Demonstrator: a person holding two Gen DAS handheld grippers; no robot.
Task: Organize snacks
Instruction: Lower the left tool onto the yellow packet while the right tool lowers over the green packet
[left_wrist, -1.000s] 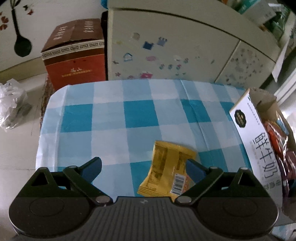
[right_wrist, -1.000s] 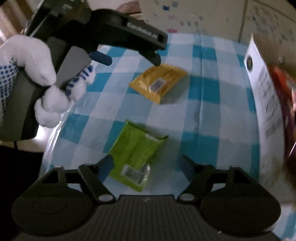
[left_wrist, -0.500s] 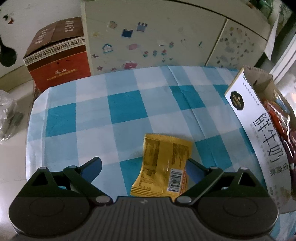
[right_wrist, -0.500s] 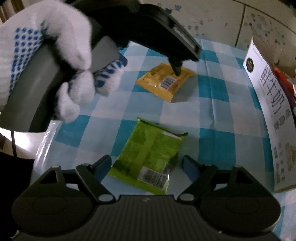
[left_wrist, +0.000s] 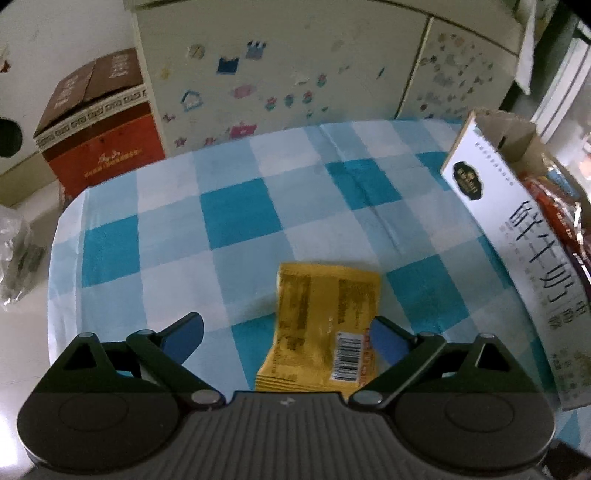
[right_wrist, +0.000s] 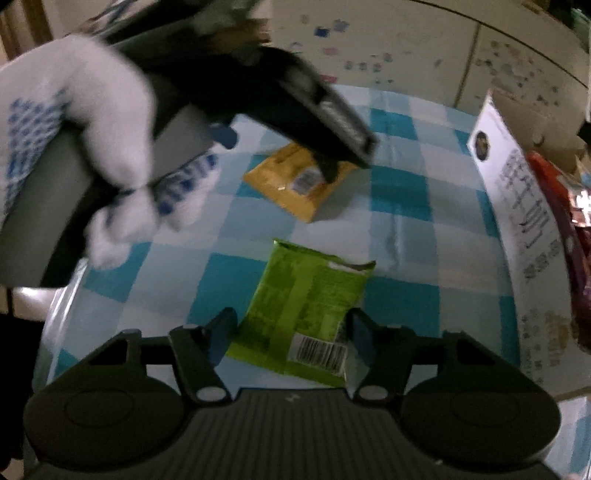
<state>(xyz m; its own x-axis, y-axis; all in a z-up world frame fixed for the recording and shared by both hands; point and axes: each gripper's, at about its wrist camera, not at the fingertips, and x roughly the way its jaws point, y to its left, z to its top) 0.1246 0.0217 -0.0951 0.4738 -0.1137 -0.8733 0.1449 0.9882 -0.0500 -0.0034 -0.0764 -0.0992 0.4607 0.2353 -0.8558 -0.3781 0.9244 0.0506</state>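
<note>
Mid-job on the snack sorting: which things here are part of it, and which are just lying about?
Part of the job:
- yellow packet, between the open left gripper
- green packet, right gripper just closing around it
- white carton already holding snacks

Lying about:
- red-brown box
- stickered cabinet
- crumpled plastic bag

White carton: large dark Chinese characters "鲜牛奶" on its side panel. Yellow packet and green packet: barcode labels, digits unreadable.
</note>
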